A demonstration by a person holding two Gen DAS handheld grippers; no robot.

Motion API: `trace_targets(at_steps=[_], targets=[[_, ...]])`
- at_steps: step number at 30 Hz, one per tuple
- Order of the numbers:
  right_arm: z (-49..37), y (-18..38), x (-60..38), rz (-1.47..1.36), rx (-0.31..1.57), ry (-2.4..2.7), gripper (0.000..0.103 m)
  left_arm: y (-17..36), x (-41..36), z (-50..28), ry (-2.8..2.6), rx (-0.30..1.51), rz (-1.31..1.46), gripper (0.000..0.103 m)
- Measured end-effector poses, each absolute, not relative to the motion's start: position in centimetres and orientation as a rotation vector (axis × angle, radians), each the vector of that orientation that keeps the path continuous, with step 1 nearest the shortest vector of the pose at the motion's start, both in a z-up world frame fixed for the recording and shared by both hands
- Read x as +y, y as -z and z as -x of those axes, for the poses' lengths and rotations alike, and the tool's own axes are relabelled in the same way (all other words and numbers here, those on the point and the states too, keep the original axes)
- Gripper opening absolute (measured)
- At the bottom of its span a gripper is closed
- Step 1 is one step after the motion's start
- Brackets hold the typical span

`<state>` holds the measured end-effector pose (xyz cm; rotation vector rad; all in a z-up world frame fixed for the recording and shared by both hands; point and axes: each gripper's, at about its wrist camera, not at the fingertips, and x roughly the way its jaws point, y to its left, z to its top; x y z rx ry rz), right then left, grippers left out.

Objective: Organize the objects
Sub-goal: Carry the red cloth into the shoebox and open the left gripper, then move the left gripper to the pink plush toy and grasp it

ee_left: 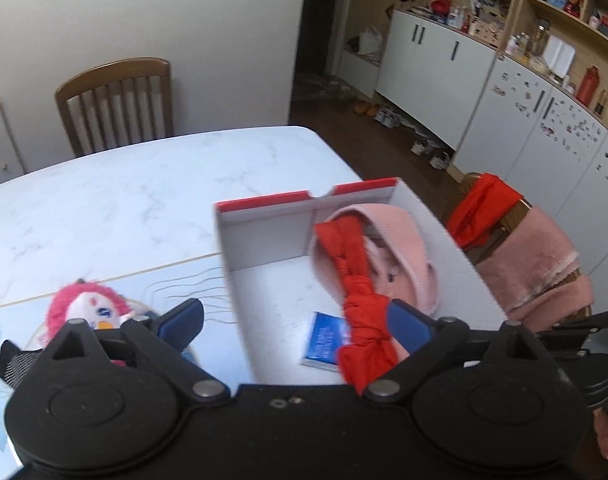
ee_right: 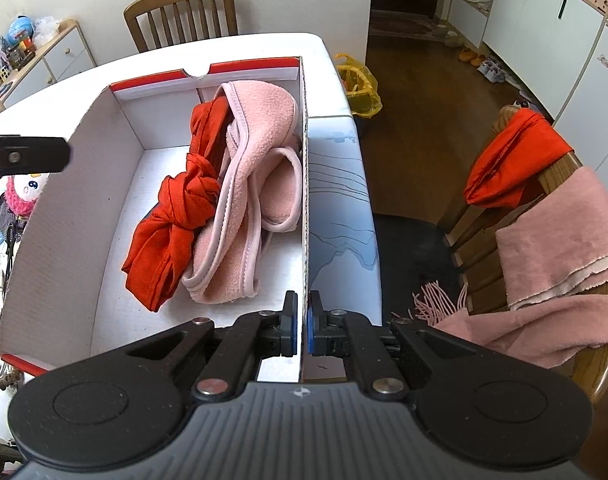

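Two grippers work at a white cardboard box (ee_right: 80, 216): the right gripper (ee_right: 302, 328) pinches its wall at 6 o'clock, while the left gripper (ee_left: 296, 320) gapes wide, empty, above a knotted red cloth (ee_right: 176, 216) and pink fleece (ee_right: 256, 168) inside.

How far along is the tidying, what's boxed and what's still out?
Done: red scarf, pink fleece and a blue packet lie in the box. In hand: right gripper pinches the box wall; left gripper is open, empty. Left: the pink-haired doll on the table.
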<state>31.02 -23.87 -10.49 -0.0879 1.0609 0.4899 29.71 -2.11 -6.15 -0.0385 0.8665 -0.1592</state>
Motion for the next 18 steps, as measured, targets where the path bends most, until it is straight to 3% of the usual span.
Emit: trace_targets(at_steps=[18], targets=[[-30.6, 10.6, -23.3, 0.107, 1.076, -0.459, 0.004, 6.6, 9.7, -28.4, -0.025, 0.853, 0.103, 0.102]])
